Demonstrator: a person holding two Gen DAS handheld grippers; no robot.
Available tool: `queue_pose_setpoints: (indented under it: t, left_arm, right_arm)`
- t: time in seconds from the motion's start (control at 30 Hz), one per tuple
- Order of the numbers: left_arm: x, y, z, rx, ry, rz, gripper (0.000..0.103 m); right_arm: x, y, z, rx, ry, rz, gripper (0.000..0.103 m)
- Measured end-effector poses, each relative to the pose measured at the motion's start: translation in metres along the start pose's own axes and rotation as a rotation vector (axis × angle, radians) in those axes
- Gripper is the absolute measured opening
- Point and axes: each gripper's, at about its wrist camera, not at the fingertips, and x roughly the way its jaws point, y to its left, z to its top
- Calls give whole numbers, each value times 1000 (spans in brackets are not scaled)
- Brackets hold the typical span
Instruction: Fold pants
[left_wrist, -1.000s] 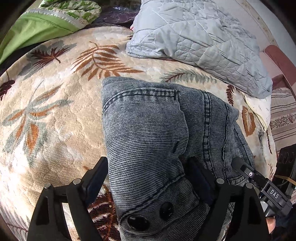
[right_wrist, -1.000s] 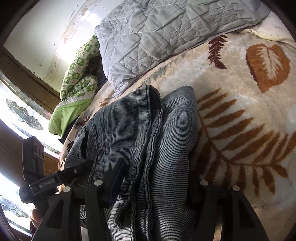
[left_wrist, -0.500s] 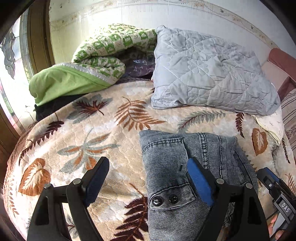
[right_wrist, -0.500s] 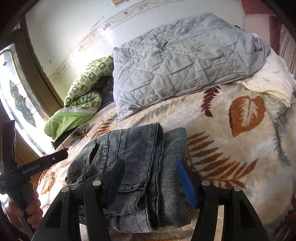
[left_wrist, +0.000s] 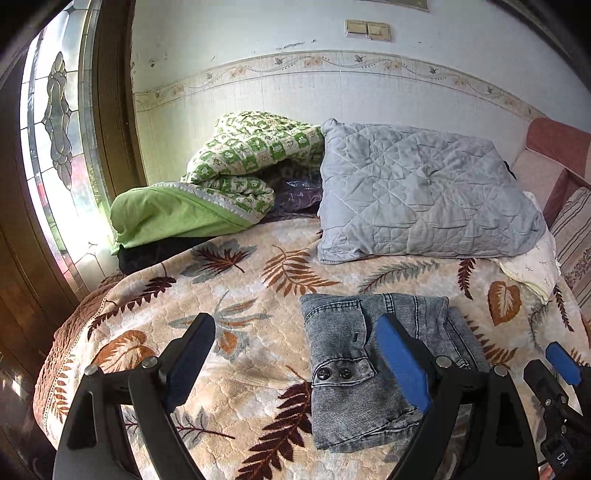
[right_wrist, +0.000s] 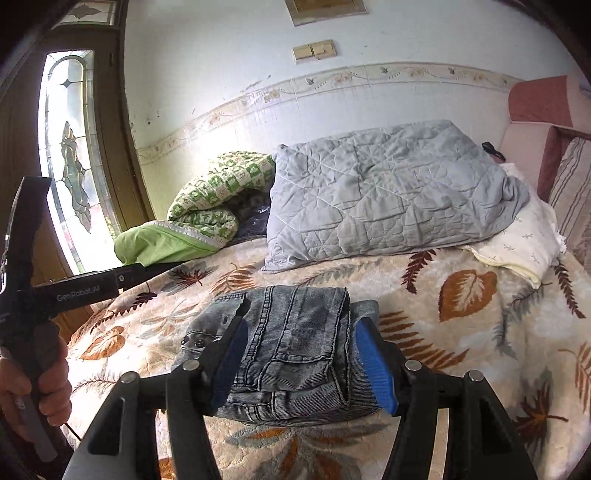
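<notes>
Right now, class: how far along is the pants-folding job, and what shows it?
Done: the pants lie as a compact folded stack on the leaf-print blanket. In hand: nothing; the left gripper, jaws opening, and right gripper are empty. Left: apparently nothing.

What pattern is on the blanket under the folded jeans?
Brown, orange and grey leaves on cream blanket, clearest in the left wrist view.

The near right part of the folded pants (left_wrist: 343, 373) is covered by the left gripper's (left_wrist: 295, 363) blue finger (left_wrist: 402, 369) in the left wrist view. The right gripper (left_wrist: 554, 373) is cut off there by the frame edge (only one blue pad and part of the body are seen). The dark bundle (left_wrist: 295, 188) between the green quilt (left_wrist: 236, 177) and grey pillow (left_wrist: 421, 195) cannot be identified. In the right wrist view, the person's hand (right_wrist: 37, 384) is cropped at the left edge.
</notes>
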Motion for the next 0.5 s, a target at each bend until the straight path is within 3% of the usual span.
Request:
queue_pose_setpoints:
  t: [0.07,0.23,0.5]
  left_arm:
    - [-11,1,-4,6,-16,1,98]
    - [-30,-1,-18,42,-63,23,98]
    - [-29,1,-48,72,-13,8,99]
  right_arm:
    - [-13,8,-1,-17,-27,-5,65]
    - [-33,20,-15,-54,-42,-38,67]
    - [-36,20,-30,-84,0,-89,68]
